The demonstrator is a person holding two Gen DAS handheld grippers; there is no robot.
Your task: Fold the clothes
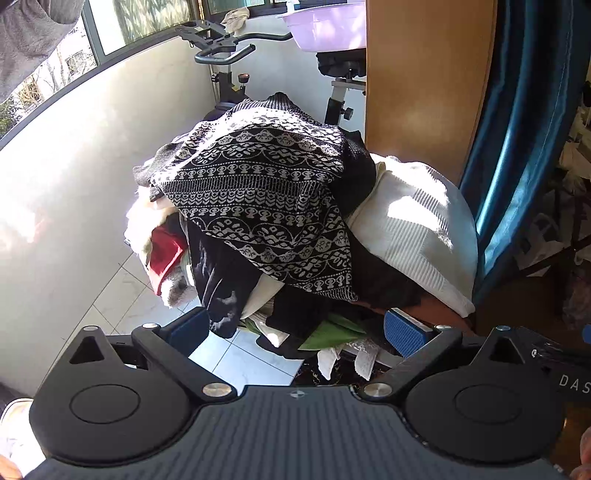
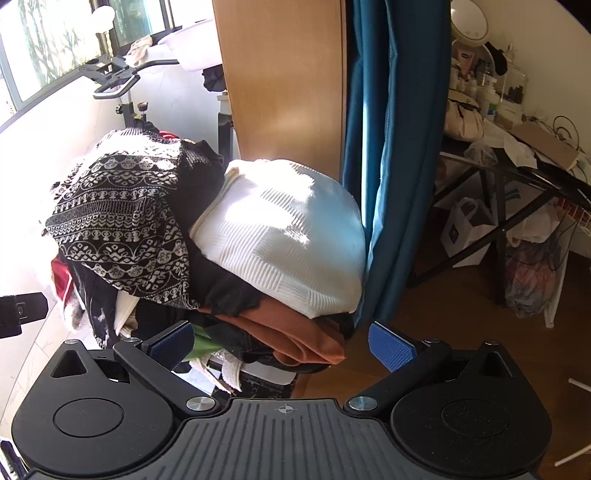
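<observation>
A heap of clothes fills the middle of both views. On top lie a black-and-white patterned knit [image 1: 258, 192] [image 2: 122, 218] and a folded white ribbed sweater [image 1: 413, 225] [image 2: 284, 236]. Under them are black garments [image 1: 221, 280], a red item [image 1: 166, 251], a rust-orange cloth [image 2: 291, 332] and a green piece [image 1: 328, 332]. My left gripper [image 1: 299, 332] is open and empty, just short of the heap's lower edge. My right gripper [image 2: 280, 347] is open and empty, its jaws either side of the orange cloth's end without touching it.
An exercise bike [image 1: 221, 48] stands behind the heap with a lilac basin [image 1: 325, 26] on it. A wooden cabinet [image 2: 280, 81] and blue curtain [image 2: 384, 147] stand to the right. A cluttered black table [image 2: 517, 173] with bags beneath is at far right. White floor tiles [image 1: 236, 358] lie below.
</observation>
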